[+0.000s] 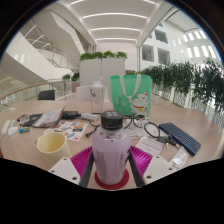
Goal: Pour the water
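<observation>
On the table [25,148], just ahead of the camera:
Gripper [110,170]: pinching the bottle, one magenta pad [82,160] pressed to each side.
Bottle [110,150]: upright, translucent, dark cap on, held between the fingers.
Yellow cup [52,145]: beside the bottle, apart from it.
Keyboard [181,136]: lying beyond the opposite finger.
Green basket [131,92]: farther back.
</observation>
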`<state>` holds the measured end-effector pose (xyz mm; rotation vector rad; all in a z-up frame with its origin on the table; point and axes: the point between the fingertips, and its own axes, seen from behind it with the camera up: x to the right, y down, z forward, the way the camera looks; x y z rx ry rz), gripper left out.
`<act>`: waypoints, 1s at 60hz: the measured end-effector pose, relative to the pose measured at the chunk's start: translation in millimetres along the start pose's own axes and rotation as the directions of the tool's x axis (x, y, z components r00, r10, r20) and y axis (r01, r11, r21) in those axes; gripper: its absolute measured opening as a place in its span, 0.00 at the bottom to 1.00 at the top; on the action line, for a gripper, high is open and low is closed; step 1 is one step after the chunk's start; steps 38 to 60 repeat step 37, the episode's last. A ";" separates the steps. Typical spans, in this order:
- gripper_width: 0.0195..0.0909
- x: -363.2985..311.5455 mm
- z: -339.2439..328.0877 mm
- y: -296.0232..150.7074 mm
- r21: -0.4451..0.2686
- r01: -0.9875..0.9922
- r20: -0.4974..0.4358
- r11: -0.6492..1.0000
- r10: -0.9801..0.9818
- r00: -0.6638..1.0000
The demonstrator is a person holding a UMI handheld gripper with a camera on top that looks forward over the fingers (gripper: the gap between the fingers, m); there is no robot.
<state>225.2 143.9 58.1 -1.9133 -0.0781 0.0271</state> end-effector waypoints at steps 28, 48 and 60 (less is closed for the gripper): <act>0.89 -52.6 -206.9 -23.5 -0.135 0.010 -0.035 0.991 -0.015 0.999; 0.89 -73.9 -282.5 -33.8 -0.138 0.035 -0.080 0.990 -0.046 0.996; 0.89 -73.9 -282.5 -33.8 -0.138 0.035 -0.080 0.990 -0.046 0.996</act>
